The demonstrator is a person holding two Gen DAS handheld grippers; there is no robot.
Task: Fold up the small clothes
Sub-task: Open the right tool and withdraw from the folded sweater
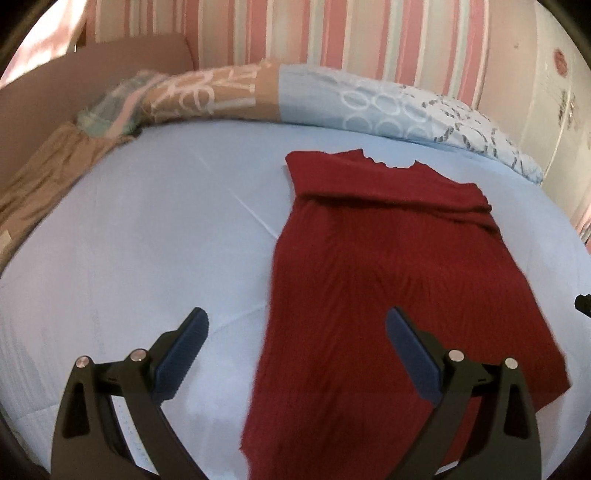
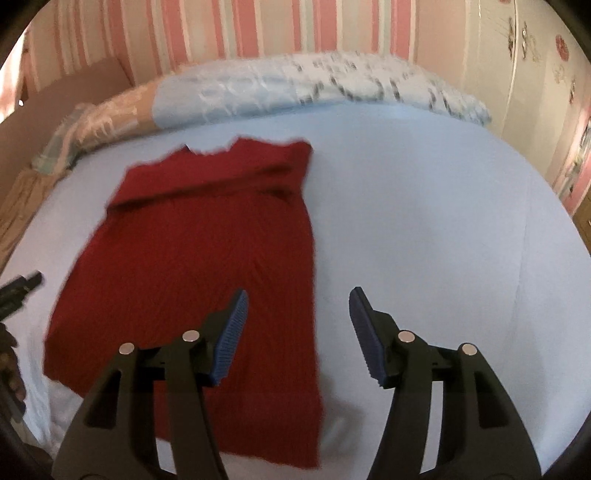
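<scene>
A dark red knitted garment (image 1: pixel 369 266) lies flat on the light blue bedsheet (image 1: pixel 147 240), neckline toward the pillows, with its sleeves folded in across the chest. It also shows in the right wrist view (image 2: pixel 199 251). My left gripper (image 1: pixel 297 325) is open and empty, hovering over the garment's lower left edge. My right gripper (image 2: pixel 299 302) is open and empty, hovering over the garment's lower right edge. The tip of the right gripper shows at the left view's right edge (image 1: pixel 583 304); the left gripper shows at the right view's left edge (image 2: pixel 18 291).
Patterned pillows (image 1: pixel 332 99) lie along the head of the bed against a pink striped wall (image 1: pixel 332 33). A tan cloth (image 1: pixel 48 177) lies at the left bed edge beside a brown board (image 1: pixel 74 81). Bare sheet (image 2: pixel 443 221) spreads to the garment's right.
</scene>
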